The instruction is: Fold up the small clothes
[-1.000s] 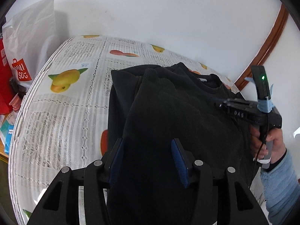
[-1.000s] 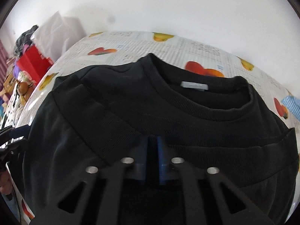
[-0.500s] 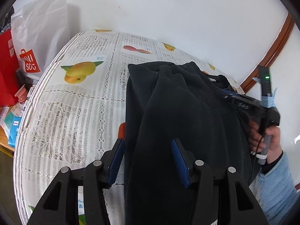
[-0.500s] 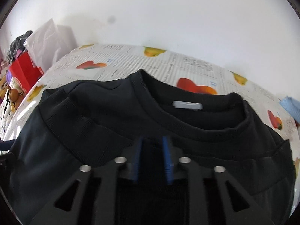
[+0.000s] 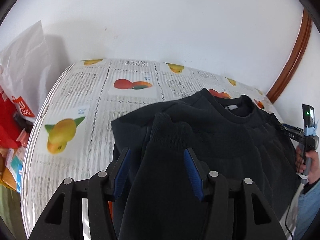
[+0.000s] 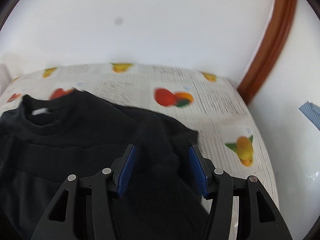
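A black sweatshirt lies on the fruit-print tablecloth, collar with a white label toward the wall, both sleeves folded in over the body. My left gripper is open above the left sleeve's ribbed cuff, holding nothing. My right gripper is open over the right sleeve of the sweatshirt, holding nothing. The right gripper's body and the hand on it also show at the right edge of the left wrist view.
A white shopping bag and red items stand off the table's left side. A white wall is behind the table, and a brown wooden frame at the right. The tablecloth is bare to the sweatshirt's right.
My right gripper opened, let go of the sweatshirt and swung right toward the table's right edge. My left gripper stayed open and shifted, now facing the collar more.
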Demonstrator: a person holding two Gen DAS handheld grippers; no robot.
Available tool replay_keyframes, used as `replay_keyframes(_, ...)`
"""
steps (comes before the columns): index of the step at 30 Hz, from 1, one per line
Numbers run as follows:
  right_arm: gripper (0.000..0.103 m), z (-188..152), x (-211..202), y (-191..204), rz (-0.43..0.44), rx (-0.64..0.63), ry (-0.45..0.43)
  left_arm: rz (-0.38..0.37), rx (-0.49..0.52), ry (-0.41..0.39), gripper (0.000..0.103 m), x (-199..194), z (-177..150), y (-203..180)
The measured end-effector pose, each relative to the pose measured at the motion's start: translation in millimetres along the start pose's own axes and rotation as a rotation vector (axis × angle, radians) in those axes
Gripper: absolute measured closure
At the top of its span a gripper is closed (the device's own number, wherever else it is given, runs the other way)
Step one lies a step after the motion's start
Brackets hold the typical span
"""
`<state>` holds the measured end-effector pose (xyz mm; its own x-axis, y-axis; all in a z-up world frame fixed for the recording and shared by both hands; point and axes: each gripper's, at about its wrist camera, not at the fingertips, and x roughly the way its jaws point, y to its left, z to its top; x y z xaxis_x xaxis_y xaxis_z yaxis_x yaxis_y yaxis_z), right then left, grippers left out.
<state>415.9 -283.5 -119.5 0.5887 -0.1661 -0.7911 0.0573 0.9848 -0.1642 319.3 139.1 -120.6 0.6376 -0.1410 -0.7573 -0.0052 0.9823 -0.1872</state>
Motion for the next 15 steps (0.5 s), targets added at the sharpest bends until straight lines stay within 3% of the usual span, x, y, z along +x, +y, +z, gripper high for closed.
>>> replay_keyframes(1, 0.049, -2.7, 8.3, -3.4, 0.013, -0.002, 0.026, 0.023, 0.007, 0.019, 0.052, 8.3, 2.0, -2.4)
replay_keyframes(3, 0.054, -6.7, 16.5, -5.7, 0.042, -0.012, 0.03, 0.052, 0.026, 0.027, 0.071, 18.3, 2.2, -6.3)
replay_keyframes(4, 0.062, -8.1, 15.2, -5.2, 0.058, -0.023, 0.014, 0.069, 0.034, 0.014, 0.082, 20.0, 1.3, -7.6)
replay_keyframes(5, 0.078, -8.1, 12.9, -4.4, 0.088, -0.038, 0.002, 0.084, 0.039, 0.009, 0.084, 21.0, 0.5, -8.6)
replay_keyframes(6, 0.083, -7.9, 8.5, -3.8, 0.098, -0.047, -0.02, 0.095, 0.04, -0.001, 0.089, 20.1, -0.3, -9.0)
replay_keyframes(8, 0.087, -8.0, -7.4, -13.7, 0.133, -0.019, -0.111, 0.11, 0.042, -0.013, 0.09, 18.8, -2.1, -8.6)
replay_keyframes(10, 0.088, -7.6, -9.1, -30.7, 0.14, 0.063, -0.145, 0.101, 0.029, -0.005, 0.09, 20.4, -2.5, -5.6)
replay_keyframes(12, 0.087, -8.0, 6.8, -38.0, 0.184, 0.103, -0.085, 0.099, 0.026, 0.003, 0.09, 22.1, -2.1, -5.5)
replay_keyframes(15, 0.086, -8.6, 16.2, -31.2, 0.169, 0.093, -0.024, 0.102, 0.029, 0.011, 0.088, 20.3, -2.7, -7.6)
